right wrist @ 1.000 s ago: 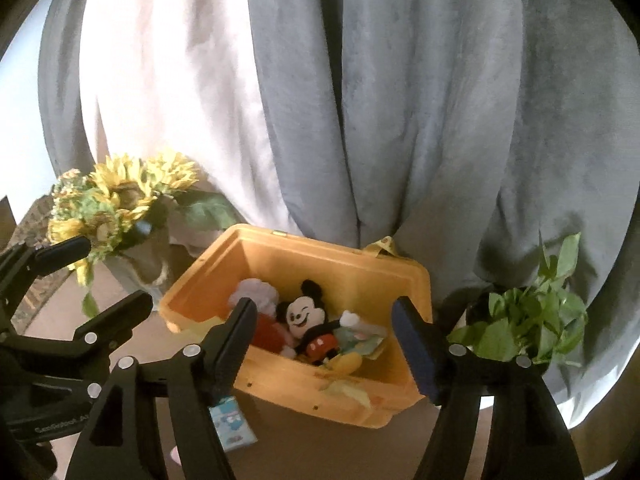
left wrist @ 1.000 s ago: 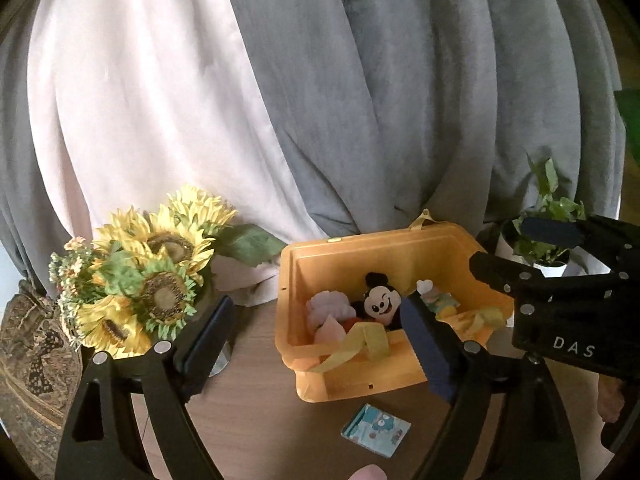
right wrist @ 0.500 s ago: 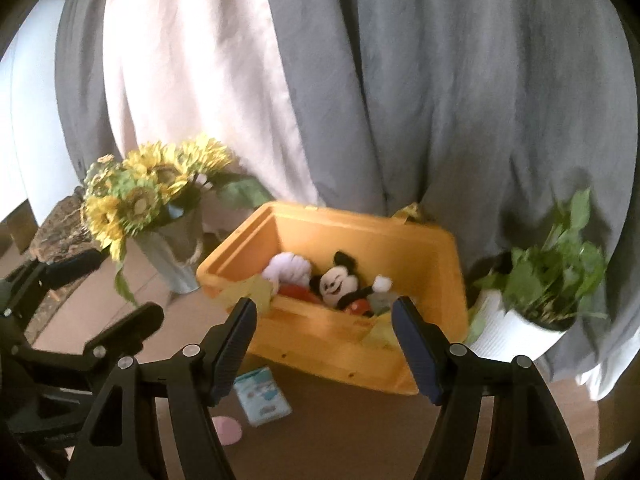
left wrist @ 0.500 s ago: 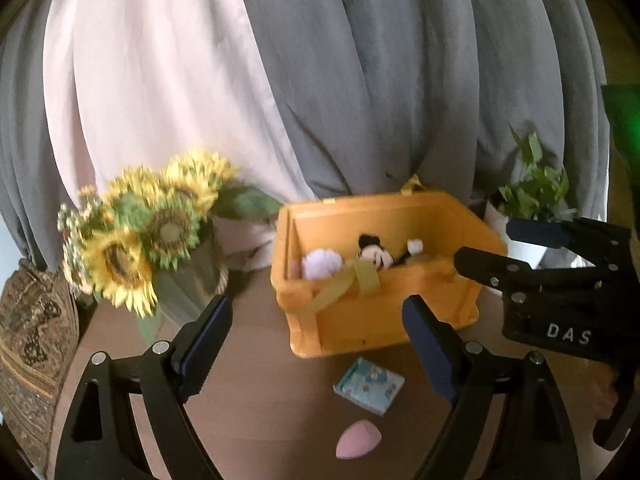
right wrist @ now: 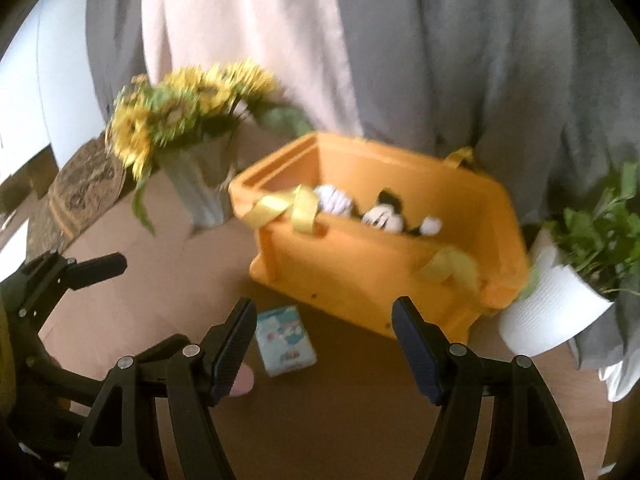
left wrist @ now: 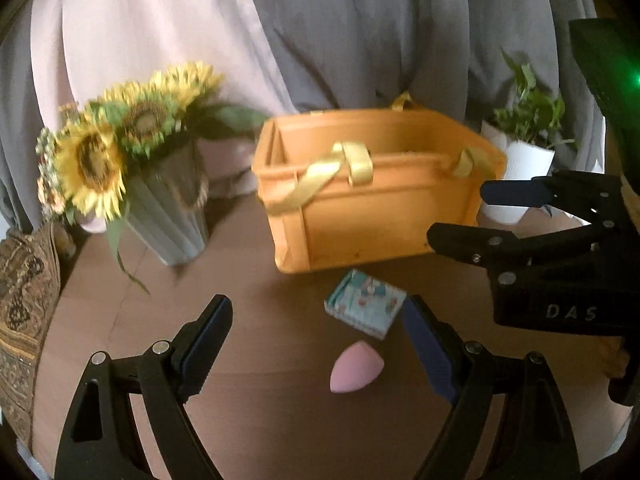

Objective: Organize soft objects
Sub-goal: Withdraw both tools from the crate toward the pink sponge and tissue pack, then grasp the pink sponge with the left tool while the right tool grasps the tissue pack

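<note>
An orange bin (left wrist: 384,216) with yellow ribbon handles stands on the brown table; it also shows in the right wrist view (right wrist: 384,280), holding a Mickey plush (right wrist: 386,216) and a white soft toy (right wrist: 334,200). In front of it lie a small blue tissue pack (left wrist: 365,307) (right wrist: 285,340) and a pink egg-shaped sponge (left wrist: 356,372), partly hidden behind a finger in the right wrist view (right wrist: 244,382). My left gripper (left wrist: 318,348) is open and empty, above the table just short of the sponge. My right gripper (right wrist: 325,344) is open and empty, in front of the bin.
A vase of sunflowers (left wrist: 120,168) stands left of the bin. A potted green plant in a white pot (right wrist: 560,304) stands right of it. Grey and pink curtains hang behind. A patterned cushion (left wrist: 24,296) lies at the left table edge.
Both grippers have pulled back and down from the bin. The bin now looks farther off; the tissue pack and pink sponge have come into full view in front of it.
</note>
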### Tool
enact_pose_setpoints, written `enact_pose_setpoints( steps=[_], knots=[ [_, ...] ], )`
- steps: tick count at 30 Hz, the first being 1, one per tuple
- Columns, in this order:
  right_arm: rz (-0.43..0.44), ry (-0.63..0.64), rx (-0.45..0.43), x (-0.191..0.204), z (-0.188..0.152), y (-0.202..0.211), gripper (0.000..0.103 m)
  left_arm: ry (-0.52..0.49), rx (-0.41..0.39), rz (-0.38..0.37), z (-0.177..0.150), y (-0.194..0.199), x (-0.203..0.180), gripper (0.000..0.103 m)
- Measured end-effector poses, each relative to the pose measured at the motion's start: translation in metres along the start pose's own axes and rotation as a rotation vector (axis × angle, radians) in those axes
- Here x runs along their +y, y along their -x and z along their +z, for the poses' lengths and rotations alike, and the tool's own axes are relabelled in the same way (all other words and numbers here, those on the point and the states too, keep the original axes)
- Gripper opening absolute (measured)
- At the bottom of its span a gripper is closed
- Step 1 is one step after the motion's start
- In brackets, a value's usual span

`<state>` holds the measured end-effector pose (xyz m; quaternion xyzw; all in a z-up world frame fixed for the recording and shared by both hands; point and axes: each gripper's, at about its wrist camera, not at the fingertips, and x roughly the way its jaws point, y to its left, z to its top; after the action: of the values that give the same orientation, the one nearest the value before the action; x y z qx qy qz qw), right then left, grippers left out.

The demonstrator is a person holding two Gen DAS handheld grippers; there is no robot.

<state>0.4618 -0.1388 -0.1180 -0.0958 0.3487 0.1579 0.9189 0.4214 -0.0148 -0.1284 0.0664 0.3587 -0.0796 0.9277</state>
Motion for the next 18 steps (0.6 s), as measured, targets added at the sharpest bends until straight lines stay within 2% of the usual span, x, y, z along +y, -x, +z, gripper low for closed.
enact_pose_setpoints(
  steps=[13,18],
  knots=[
    [0.136,0.050,0.205,0.008,-0.030,-0.066,0.071,-0.010,0.141,-0.066,-0.030,-0.039,-0.010,0.087],
    [0.163,0.068,0.251,0.010,-0.038,-0.089,0.071,-0.024,0.171,-0.058,-0.036,-0.054,-0.014,0.087]
  ],
)
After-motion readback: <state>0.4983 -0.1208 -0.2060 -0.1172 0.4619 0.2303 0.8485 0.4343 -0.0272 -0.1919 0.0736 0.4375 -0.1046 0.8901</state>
